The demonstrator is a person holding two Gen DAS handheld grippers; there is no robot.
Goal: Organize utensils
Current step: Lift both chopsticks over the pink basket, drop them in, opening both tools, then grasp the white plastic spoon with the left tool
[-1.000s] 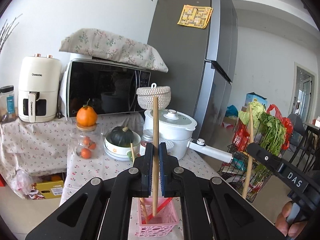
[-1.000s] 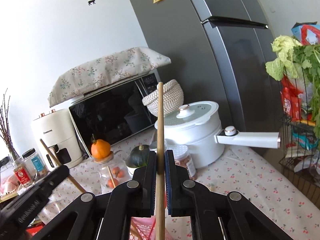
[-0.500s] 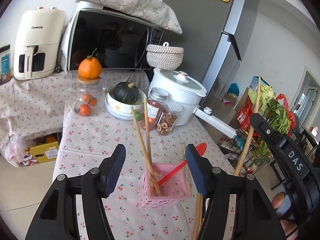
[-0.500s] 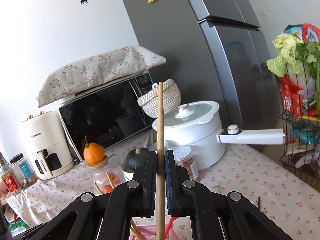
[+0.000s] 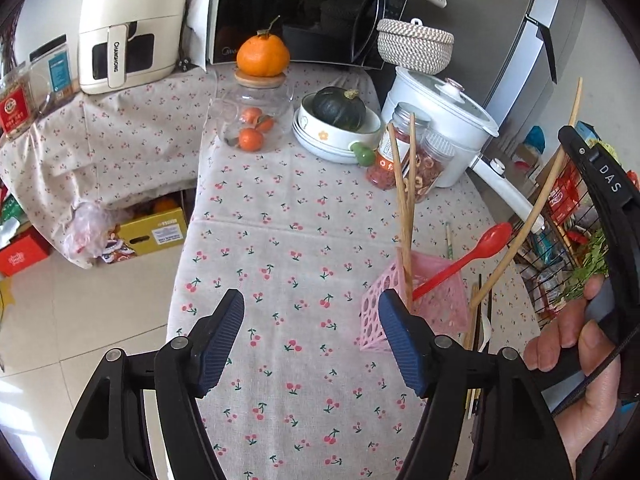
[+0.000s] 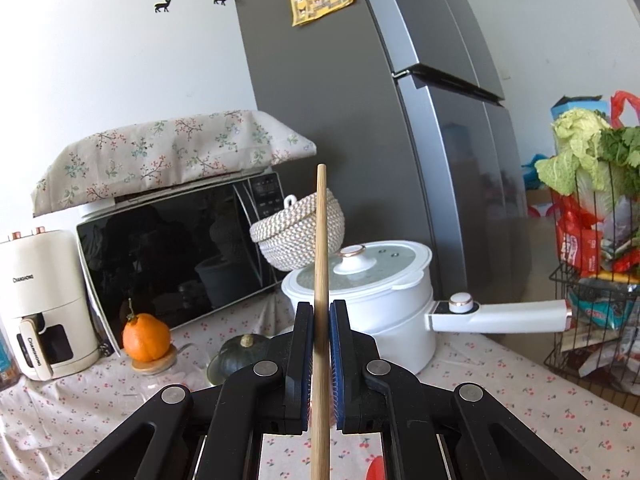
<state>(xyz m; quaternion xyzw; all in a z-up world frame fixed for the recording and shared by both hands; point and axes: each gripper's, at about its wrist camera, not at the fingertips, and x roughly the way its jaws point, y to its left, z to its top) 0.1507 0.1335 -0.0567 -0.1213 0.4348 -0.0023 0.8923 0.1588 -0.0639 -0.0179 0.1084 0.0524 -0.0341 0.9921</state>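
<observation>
Left fingers (image 5: 224,332) apart, right on chopstick (image 6: 320,280)

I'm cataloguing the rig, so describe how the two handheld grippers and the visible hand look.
The left gripper is glossy black plastic with silver pivot rivets and ribbed dark blue finger pads. The right gripper has the same build: black linkage arms, silver rivets, blue pads. Seen from the left wrist camera, its body carries white "DAS" lettering, and a thin black cable trails below the bare hand. No sleeve shows.
</observation>
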